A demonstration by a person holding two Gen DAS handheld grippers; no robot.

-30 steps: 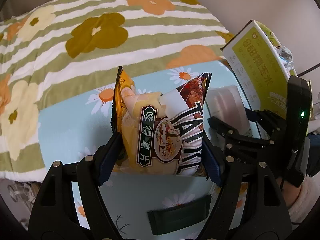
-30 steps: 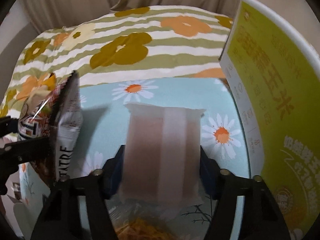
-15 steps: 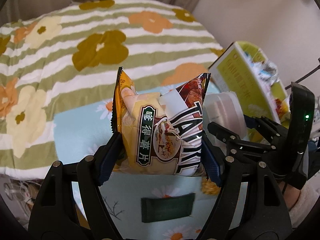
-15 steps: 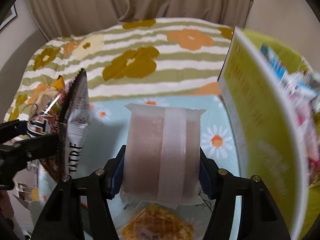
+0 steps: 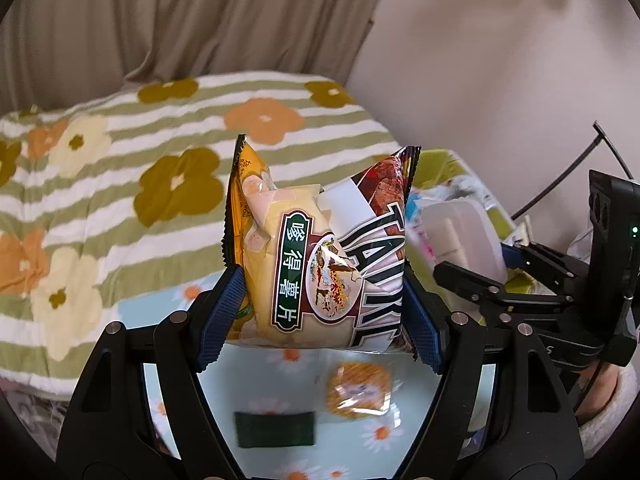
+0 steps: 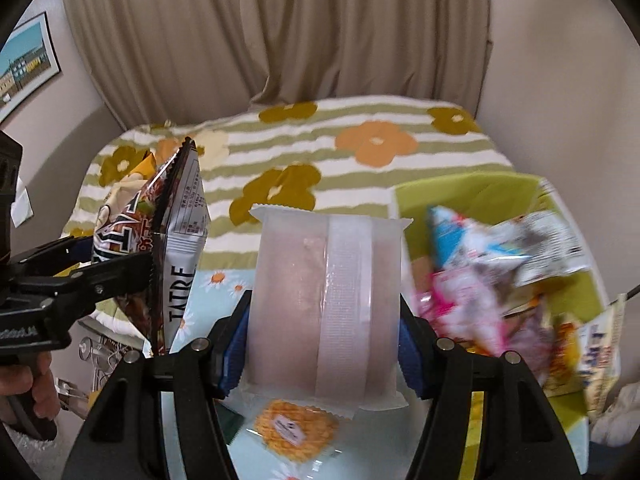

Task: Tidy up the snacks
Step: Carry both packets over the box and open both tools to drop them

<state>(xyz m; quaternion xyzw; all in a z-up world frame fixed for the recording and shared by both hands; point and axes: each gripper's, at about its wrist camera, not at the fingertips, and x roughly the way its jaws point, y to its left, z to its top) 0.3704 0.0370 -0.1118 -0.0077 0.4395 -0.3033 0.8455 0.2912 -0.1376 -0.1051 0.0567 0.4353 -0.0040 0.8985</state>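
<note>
Beige curtains hang behind a bed under a green-striped flowered quilt; nearer you lies a pale blue daisy-print table. Your left claw is clamped on a yellow and brown chip bag, held upright above the table. Your right claw is clamped on a frosted, pinkish plastic snack pack. To the right an open green cardboard box holds mixed wrappers. An orange clear-wrapped cracker and a dark green packet lie on the table below.
</note>
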